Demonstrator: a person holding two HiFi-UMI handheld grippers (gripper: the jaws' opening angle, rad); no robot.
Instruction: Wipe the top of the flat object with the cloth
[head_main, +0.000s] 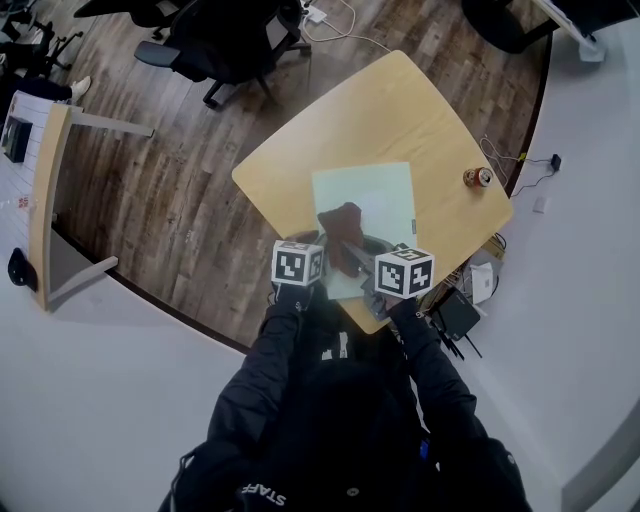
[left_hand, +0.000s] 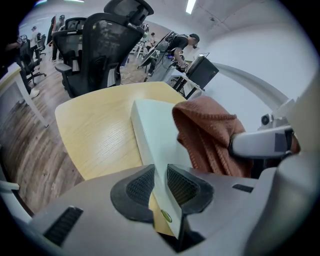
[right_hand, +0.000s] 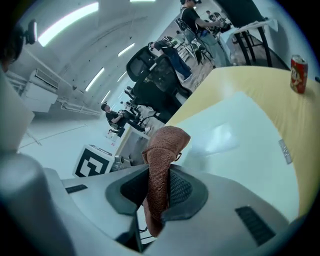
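In the head view the marker cubes hide both sets of fingers and the near edge of the board. The board lies on the bench, long axis running away from the person. Bare wood shows beyond and to the left, and a can stands well to the right. The fingers of the left gripper clamp the board's near edge. Those of the right gripper pinch the cloth over the board's near part.

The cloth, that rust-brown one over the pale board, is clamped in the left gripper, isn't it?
Not quite. The rust-brown cloth over the pale board is clamped in the right gripper, as the right gripper view shows. The left gripper pinches the board's edge instead.
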